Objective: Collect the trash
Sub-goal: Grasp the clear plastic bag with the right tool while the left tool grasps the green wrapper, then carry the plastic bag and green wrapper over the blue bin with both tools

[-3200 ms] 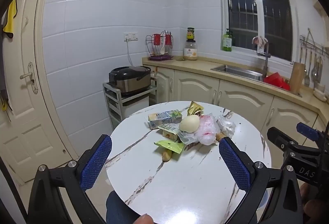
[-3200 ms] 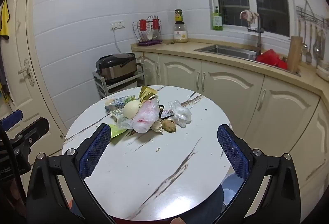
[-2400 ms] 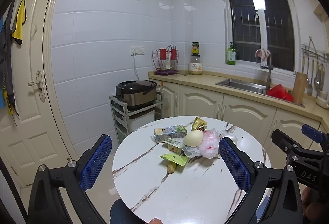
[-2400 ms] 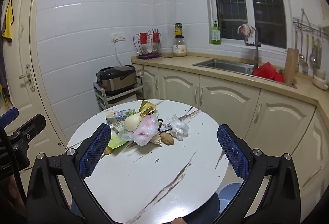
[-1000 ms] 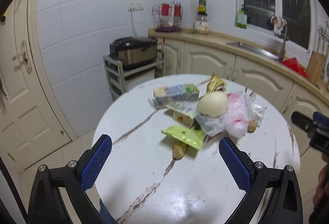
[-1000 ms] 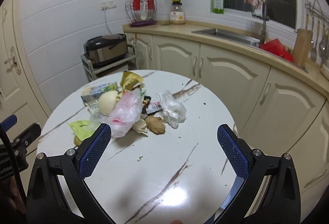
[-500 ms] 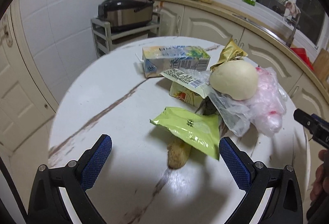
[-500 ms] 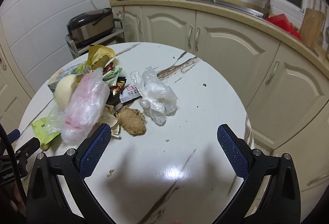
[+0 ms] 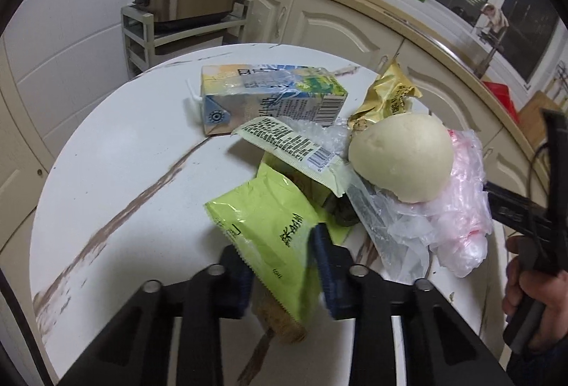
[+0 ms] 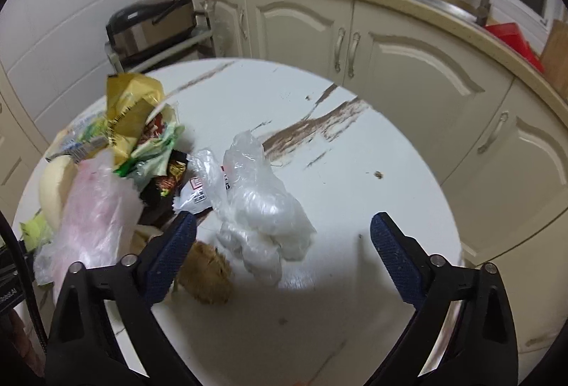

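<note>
Left hand-held gripper (image 9: 280,274) jaws just closing around green wrapper (image 9: 269,237) | right hand-held gripper (image 10: 284,244) narrowing, still wide, astride clear bag (image 10: 262,212), no grip | rubbish all on bench (image 9: 117,173).

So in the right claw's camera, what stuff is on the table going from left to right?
Pale round bun → pink plastic bag → gold wrapper → clear crumpled plastic bag → small dark crumb.
</note>
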Motion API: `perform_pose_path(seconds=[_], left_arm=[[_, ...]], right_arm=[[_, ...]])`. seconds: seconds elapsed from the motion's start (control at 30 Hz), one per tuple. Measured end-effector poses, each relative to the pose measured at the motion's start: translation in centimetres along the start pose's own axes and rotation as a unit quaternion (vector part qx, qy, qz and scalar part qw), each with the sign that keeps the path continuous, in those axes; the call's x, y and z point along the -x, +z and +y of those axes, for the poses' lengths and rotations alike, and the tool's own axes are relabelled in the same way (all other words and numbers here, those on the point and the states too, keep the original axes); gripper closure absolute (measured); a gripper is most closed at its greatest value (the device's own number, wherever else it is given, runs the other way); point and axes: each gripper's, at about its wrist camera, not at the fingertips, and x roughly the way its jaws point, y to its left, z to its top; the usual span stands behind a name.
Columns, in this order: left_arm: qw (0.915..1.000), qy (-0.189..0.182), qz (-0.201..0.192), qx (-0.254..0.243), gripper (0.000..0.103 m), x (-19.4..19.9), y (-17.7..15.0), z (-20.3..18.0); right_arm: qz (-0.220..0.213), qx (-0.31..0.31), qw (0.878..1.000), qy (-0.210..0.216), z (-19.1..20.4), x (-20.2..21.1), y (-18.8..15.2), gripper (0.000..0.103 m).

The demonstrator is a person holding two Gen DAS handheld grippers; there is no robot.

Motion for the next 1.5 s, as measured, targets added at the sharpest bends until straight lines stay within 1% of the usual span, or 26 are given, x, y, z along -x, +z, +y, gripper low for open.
perform_pose_path(seconds=[0.03,0.07,0.1,0.13,0.27,0.3,0.37,0.4,0.57,0.7,0.77,0.83,0.9,1.0,1.13,1.2,1.3,1.33,1.37,1.43,1.47,1.5], left_arm=[[1.0000,-0.003,-0.003,-0.003,0.088,0.0,-0.3,-0.1],[0.9999,-0.007,-0.007,-0.008,0.089,-0.1,0.3,0.3],[0.9999,-0.007,-0.011,-0.010,0.092,0.2,-0.5,-0.2],[0.9998,-0.008,-0.015,-0.013,0.094,0.4,-0.5,-0.1],[0.9994,-0.007,-0.028,-0.019,0.097,0.7,-0.7,0.6],[0.9993,-0.007,-0.031,-0.020,0.097,1.2,-1.7,0.1],[0.9989,-0.002,-0.038,-0.026,0.097,1.9,-2.4,0.0],[0.9987,-0.001,-0.043,-0.028,0.098,2.7,-3.4,-0.6],[0.9969,0.015,-0.066,-0.041,0.098,5.6,-6.1,-2.3],[0.9917,0.038,-0.099,-0.073,0.098,8.8,-7.8,-4.7],[0.9881,0.040,-0.117,-0.092,0.098,10.5,-8.4,-6.8],[0.9854,0.035,-0.129,-0.106,0.098,11.5,-8.8,-8.5],[0.9810,0.024,-0.142,-0.130,0.098,12.3,-9.1,-11.4],[0.9766,-0.003,-0.145,-0.159,0.098,12.0,-9.5,-15.5],[0.9686,-0.042,-0.131,-0.207,0.098,10.0,-10.5,-22.7],[0.9649,-0.057,-0.123,-0.225,0.098,9.4,-10.9,-25.6],[0.9575,-0.081,-0.106,-0.256,0.098,8.0,-12.5,-30.9],[0.9561,-0.085,-0.100,-0.262,0.098,7.5,-12.2,-32.0],[0.9526,-0.095,-0.094,-0.274,0.098,7.0,-13.2,-34.1],[0.9473,-0.106,-0.086,-0.290,0.098,6.3,-13.9,-36.7],[0.9436,-0.113,-0.078,-0.301,0.098,5.7,-14.8,-38.7],[0.9416,-0.116,-0.072,-0.308,0.098,5.0,-14.6,-39.7]], right_arm=[[0.011,0.003,1.000,0.004,0.1,-0.7,0.1,0.036],[0.023,0.005,1.000,0.010,0.1,-1.4,0.1,0.057],[0.026,0.004,1.000,0.014,0.1,-1.8,0.0,0.059],[0.020,0.003,1.000,0.017,0.2,-1.7,-0.1,0.060],[0.011,0.002,0.999,0.038,-0.2,-1.3,-0.8,0.064],[0.008,0.000,0.999,0.042,-0.4,-1.0,-0.9,0.065],[-0.001,-0.011,0.999,0.045,-1.1,-0.3,-1.2,0.065],[-0.004,-0.016,0.999,0.048,-1.5,0.0,-1.3,0.065],[-0.018,-0.035,0.997,0.062,-3.1,2.0,-2.2,0.065],[-0.033,-0.045,0.995,0.076,-4.0,3.9,-3.0,0.065],[-0.043,-0.052,0.994,0.083,-4.6,5.0,-3.5,0.065],[-0.053,-0.059,0.993,0.088,-5.3,6.0,-3.9,0.065],[-0.064,-0.069,0.991,0.096,-6.3,7.3,-4.5,0.065],[-0.083,-0.083,0.988,0.097,-8.2,9.3,-5.3,0.065],[-0.106,-0.107,0.985,0.087,-11.5,12.0,-6.7,0.065],[-0.114,-0.123,0.983,0.076,-13.5,13.2,-7.7,0.065],[-0.118,-0.149,0.980,0.057,-16.8,14.4,-9.4,0.065],[-0.119,-0.157,0.979,0.050,-17.8,14.7,-10.0,0.065],[-0.118,-0.168,0.978,0.042,-19.0,15.0,-10.7,0.065],[-0.116,-0.188,0.975,0.028,-21.2,15.4,-11.9,0.065],[-0.115,-0.197,0.973,0.019,-22.3,15.5,-12.7,0.065],[-0.112,-0.206,0.972,0.011,-23.3,15.6,-13.4,0.065]])
